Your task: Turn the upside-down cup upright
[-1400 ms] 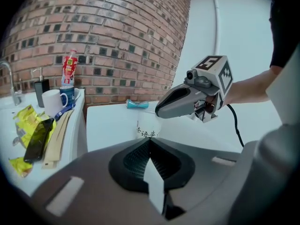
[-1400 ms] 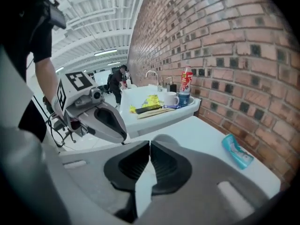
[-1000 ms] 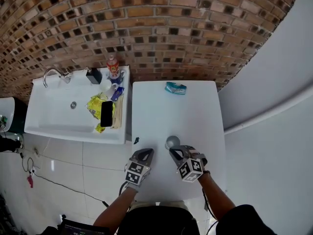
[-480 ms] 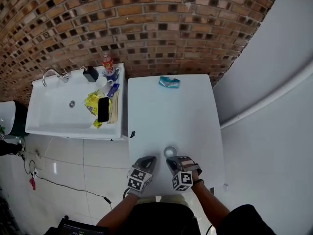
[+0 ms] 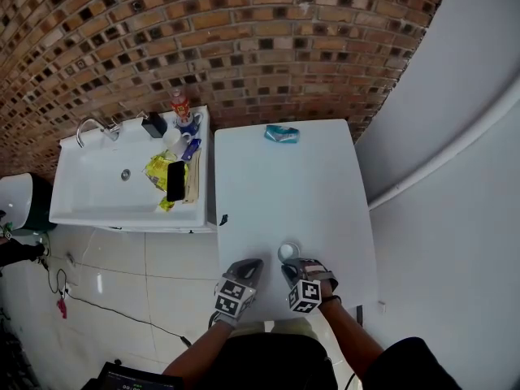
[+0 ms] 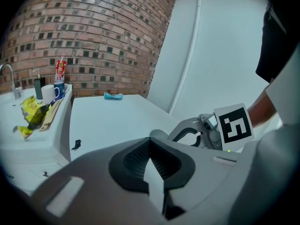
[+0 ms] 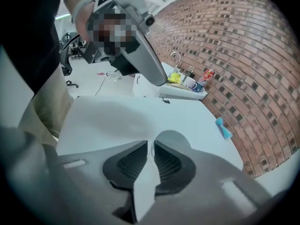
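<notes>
A small grey cup point(image 5: 288, 251) stands near the front edge of the white table point(image 5: 276, 177), its pale opening facing up. My right gripper point(image 5: 292, 268) is shut on the cup's near rim. In the right gripper view the thin wall sits pinched between the pads at the right gripper point(image 7: 151, 143), and the cup point(image 7: 172, 140) bulges just beyond. My left gripper point(image 5: 246, 268) hovers a short way left of the cup, shut and holding nothing. The left gripper view shows the left gripper point(image 6: 150, 142) with its pads together and the cup point(image 6: 158, 135) just past it.
A white sink point(image 5: 89, 205) adjoins the table's left side, holding a black phone point(image 5: 175, 180), a yellow wrapper, mugs and a red bottle point(image 5: 179, 104). A teal packet point(image 5: 281, 134) lies at the table's far edge. A small black scrap point(image 5: 222, 219) sits at the left edge. A brick wall stands behind.
The cup showed its grey rounded outside a second ago and now shows its opening upward. Both grippers and the cup sit closer to the table's front edge in the head view.
</notes>
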Available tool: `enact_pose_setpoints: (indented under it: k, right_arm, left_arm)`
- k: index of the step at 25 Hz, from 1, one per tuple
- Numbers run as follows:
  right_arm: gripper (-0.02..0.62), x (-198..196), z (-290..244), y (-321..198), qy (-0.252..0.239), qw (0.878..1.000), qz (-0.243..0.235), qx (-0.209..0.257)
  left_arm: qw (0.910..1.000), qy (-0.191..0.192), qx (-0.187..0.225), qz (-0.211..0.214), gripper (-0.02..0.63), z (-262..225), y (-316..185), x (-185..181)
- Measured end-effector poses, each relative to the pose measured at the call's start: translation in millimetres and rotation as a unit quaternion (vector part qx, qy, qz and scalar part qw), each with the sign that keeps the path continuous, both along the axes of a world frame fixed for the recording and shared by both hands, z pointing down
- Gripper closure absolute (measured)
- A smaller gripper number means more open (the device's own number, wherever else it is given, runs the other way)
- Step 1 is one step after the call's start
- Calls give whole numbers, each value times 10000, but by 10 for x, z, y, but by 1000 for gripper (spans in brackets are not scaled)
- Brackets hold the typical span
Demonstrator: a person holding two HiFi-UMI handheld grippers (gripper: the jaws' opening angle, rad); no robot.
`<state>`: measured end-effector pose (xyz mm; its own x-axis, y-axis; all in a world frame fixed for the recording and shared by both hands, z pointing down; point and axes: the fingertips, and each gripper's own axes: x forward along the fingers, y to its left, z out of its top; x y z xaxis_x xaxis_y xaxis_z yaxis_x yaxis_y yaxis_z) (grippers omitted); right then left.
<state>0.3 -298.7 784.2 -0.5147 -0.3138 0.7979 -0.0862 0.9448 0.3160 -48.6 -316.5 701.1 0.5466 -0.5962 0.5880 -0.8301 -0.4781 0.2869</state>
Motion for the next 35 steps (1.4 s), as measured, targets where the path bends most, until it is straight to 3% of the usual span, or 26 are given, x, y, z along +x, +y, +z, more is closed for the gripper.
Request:
enact_pose_setpoints:
  k: [6,9,14,17,20,25,31,35]
  right_arm:
    - [549,68,-226,-99,-358,9985,402,-18]
    - [549,144,-424,-152,-745,9925,947,-209]
    - [570,350,-835,-47,-1666,9580,2154,-895]
    - [603,444,-1060,94,-2179,9385,2410,-1170]
    - [603,555,-1194,221,-2386,9295,2494,-1299]
    - [603,697,-1276,467,-2439,9338,2277,-1294]
    - [603,802,-1393,818,-2499,9353,2196,-1208]
    - [603,829,-1528,1147,-2484,9385,2167,-1023]
  left_arm:
    - [9999,-28,136,-75,591,-109,42,-54]
    - [9997,-74,216,-101,591,-191,92,-92]
    - [9991,66,382,-149,591,-423,281,-36]
    - [9984,234,495,-101,591,-567,422,63]
    - [9978,368,549,-53,591,-653,573,175]
    - [9975,430,558,-60,591,-698,866,327]
    - [9952,419,868,158,591,-811,1117,490]
    - [9925,610,1013,294,591,-960,1351,552]
